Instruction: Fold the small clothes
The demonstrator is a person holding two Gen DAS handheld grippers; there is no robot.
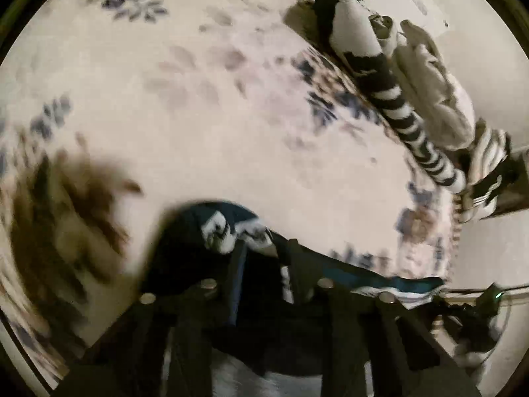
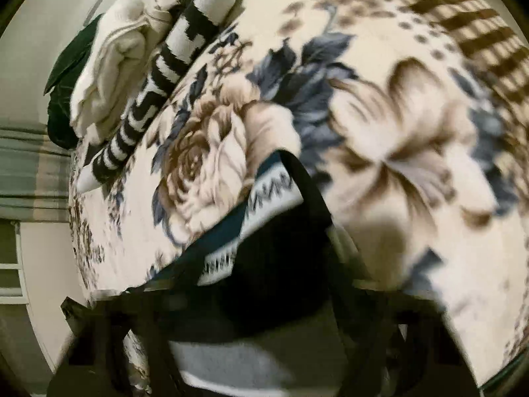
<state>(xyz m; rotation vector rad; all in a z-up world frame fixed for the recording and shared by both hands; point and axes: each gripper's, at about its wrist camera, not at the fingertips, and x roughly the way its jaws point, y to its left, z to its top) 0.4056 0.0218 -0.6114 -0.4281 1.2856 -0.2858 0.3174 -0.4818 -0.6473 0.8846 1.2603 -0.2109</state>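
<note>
A dark teal sock with white patterned bands (image 1: 228, 231) hangs from my left gripper (image 1: 261, 264), which is shut on it a little above the flowered blanket (image 1: 215, 115). In the right wrist view the same sock (image 2: 264, 205) is pinched in my right gripper (image 2: 291, 198), which is shut on its banded part above the blanket (image 2: 413, 132). The sock stretches between both grippers. Both views are blurred by motion.
A long black-and-white striped sock (image 1: 406, 122) (image 2: 155, 89) lies at the blanket's edge beside a pile of cream clothes (image 1: 433, 79) (image 2: 112, 63). A dark green garment (image 2: 69, 76) lies behind them. Beyond the blanket's edge is pale floor (image 1: 489, 248).
</note>
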